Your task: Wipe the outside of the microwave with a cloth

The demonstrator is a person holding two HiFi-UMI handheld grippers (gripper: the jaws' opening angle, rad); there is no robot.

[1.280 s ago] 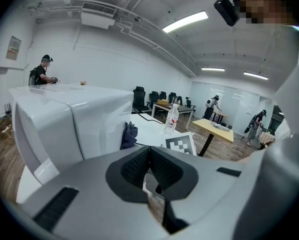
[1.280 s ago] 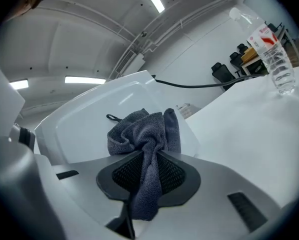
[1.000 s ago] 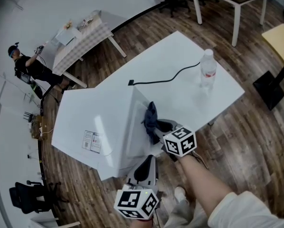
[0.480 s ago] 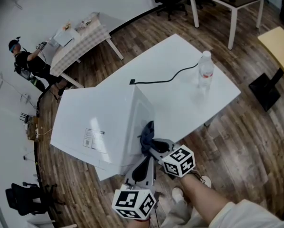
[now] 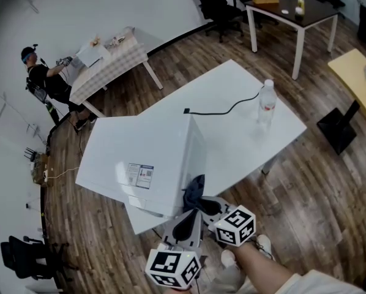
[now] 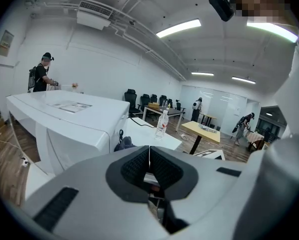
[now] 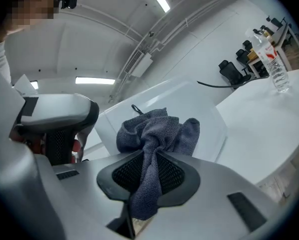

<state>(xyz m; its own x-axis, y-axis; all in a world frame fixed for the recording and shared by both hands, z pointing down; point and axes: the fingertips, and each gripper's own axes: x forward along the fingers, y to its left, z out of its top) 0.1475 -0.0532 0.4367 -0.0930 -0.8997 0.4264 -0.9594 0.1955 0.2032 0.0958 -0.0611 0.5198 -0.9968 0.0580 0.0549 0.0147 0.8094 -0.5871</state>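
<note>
Grey-blue cloth [image 7: 157, 134] is clamped in the right gripper [image 7: 149, 173]. Its fingers [image 7: 123, 175] press on a hanging fold, and the bunched rest stands above them. In the head view the bundle sits at lower centre, just beside the right-hand wall of the white microwave [image 5: 140, 158]; whether it touches I cannot tell. The left gripper [image 6: 149, 154], lower still in the frame, has its fingers [image 6: 134, 166] together on nothing. The microwave rests on the white tabletop [image 5: 244, 146].
</note>
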